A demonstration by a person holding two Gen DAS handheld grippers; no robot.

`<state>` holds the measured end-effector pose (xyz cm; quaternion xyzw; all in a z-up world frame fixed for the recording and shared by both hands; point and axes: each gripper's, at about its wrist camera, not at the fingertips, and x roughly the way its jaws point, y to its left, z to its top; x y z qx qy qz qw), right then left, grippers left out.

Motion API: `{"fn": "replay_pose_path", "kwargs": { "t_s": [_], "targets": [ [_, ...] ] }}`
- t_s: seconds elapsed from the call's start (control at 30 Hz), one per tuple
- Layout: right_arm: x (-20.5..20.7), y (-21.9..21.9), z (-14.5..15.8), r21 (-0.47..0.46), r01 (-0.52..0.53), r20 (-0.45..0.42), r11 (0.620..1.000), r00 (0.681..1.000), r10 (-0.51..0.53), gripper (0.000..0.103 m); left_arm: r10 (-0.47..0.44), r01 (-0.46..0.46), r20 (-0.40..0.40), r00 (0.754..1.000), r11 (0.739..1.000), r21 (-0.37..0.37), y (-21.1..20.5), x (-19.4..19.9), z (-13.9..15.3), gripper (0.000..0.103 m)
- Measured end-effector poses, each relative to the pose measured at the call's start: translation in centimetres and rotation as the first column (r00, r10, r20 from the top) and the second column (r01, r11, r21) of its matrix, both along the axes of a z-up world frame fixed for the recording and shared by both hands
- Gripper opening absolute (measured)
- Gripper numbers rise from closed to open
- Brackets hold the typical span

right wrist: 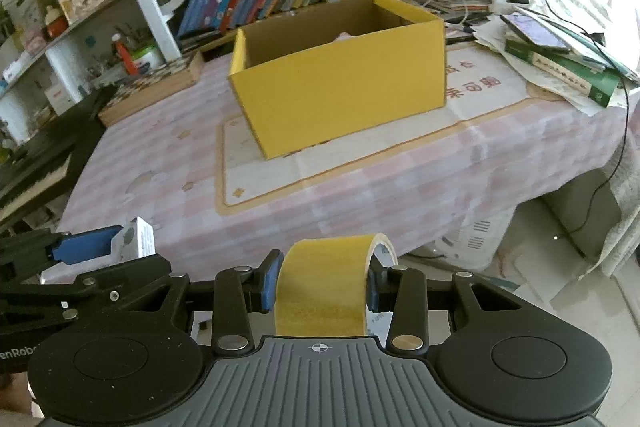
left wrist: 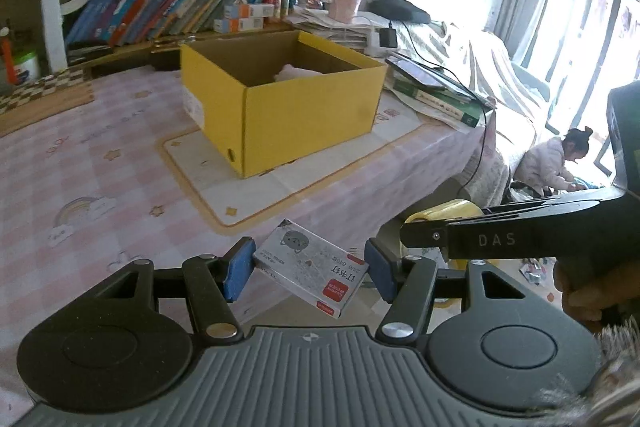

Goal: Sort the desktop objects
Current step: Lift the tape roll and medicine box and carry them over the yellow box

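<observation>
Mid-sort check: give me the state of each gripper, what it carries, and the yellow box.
left gripper: shut on the staple box.
staple box: held tilted, off the table.
right gripper: shut on the tape roll.
tape roll: held across its width, in the air.
yellow box: open-topped, upright on the table, something pale inside.

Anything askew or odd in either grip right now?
Yes. The staples box sits skewed in the left gripper, pinched by opposite corners rather than flat faces. The tape roll sits square in the right gripper. The yellow box looks undamaged.
</observation>
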<state>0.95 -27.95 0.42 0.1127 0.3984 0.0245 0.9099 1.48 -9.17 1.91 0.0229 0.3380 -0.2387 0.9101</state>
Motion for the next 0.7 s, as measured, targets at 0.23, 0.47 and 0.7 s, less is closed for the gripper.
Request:
{"fn": "replay_pose_path", "kwargs": {
  "t_s": [0.23,0.47,0.7],
  "targets": [
    [1.6,-2.9,0.0,0.002,0.000,-0.016,1.000,1.000,0.000,0.040,-0.003,0.003,-0.010,1.000,1.000,0.002,-2.7,1.9,-0.1,0.058],
    [4.0,-5.9,0.1,-0.007,-0.020,-0.022,1.000,1.000,0.019,0.040,0.016,-0.016,-0.012,1.000,1.000,-0.003,-5.7,4.2,-0.2,0.058],
    [6.9,-8.9,0.2,-0.016,-0.066,-0.014,0.998,0.998,0.065,0.040,0.053,-0.053,0.000,0.999,0.999,-0.010,-8.6,6.8,0.1,0.058]
  ]
}}
